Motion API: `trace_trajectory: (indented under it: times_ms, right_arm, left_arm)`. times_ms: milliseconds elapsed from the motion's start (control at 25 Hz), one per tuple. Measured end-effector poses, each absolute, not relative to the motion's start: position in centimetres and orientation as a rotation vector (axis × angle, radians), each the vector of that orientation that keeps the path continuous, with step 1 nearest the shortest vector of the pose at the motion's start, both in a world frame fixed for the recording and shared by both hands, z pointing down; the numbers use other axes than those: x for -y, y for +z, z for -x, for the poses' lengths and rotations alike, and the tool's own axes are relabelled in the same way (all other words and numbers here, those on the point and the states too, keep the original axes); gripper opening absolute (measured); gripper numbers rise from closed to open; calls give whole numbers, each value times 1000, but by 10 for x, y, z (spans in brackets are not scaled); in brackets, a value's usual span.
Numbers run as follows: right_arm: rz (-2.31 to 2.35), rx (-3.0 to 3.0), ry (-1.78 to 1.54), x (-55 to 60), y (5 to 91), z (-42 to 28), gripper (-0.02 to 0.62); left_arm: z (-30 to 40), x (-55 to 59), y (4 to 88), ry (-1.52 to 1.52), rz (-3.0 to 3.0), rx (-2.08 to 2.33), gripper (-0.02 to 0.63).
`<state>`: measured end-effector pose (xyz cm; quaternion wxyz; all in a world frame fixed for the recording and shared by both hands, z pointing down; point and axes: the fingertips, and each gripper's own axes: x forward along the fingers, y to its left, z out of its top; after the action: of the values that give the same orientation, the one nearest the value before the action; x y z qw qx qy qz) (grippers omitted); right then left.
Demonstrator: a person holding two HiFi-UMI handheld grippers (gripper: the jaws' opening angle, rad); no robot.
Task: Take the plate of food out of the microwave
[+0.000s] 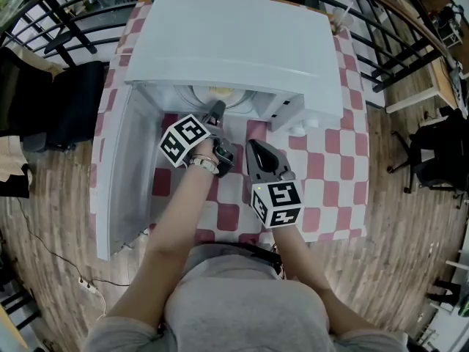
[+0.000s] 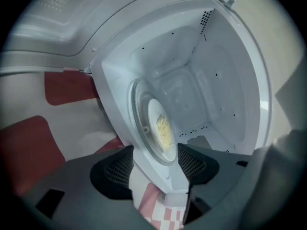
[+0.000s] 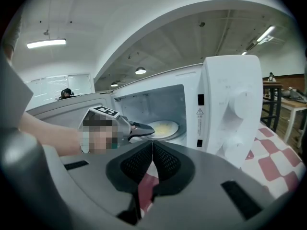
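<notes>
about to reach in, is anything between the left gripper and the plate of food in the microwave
Nothing visible does. The door is swung wide, and the left gripper, jaws apart, faces the plate on its turntable with only open space between them.

We stand on a wooden plank floor, at a table covered with a red-and-white checked cloth. On the far side a black railing of curved bars runs from left to right. A black chair stands to the left and a black office chair to the right, with a wooden desk at the far right. Near us on the left, a white power strip lies on the floor with a dark cable. From the right gripper view we see a pale ceiling with a lit strip light, a round lamp and a long lamp.
</notes>
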<state>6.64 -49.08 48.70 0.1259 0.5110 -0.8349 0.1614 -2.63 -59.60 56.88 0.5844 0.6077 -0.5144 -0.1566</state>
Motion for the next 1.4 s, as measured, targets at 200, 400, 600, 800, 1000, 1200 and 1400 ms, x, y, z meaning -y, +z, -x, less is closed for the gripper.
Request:
trace_trajectory:
  times_ms: [200, 400, 600, 800, 1000, 1200, 1400]
  right_arm:
    - [-1489, 2431, 480, 496, 488, -68, 26]
    - [-1495, 2421, 491, 499, 491, -71, 26]
    - [-1502, 2413, 506, 500, 493, -73, 26]
    - [-1511, 2408, 515, 501, 495, -75, 26]
    - [-1511, 2412, 504, 501, 492, -74, 26]
    - [-1516, 2406, 499, 497, 493, -77, 26]
    - [-1521, 2403, 488, 491, 491, -79, 26]
  left_arm:
    - [30, 595, 579, -337, -1289, 1252, 296]
    - [34, 601, 588, -349, -1212, 1272, 296]
    - [31, 602, 599, -381, -1112, 1248, 299]
    - [29, 604, 601, -397, -1071, 1252, 302]
    - [27, 609, 602, -407, -1064, 1252, 302]
    - [29, 608, 603, -415, -1063, 1262, 302]
    - [31, 602, 603, -420, -1061, 1259, 301]
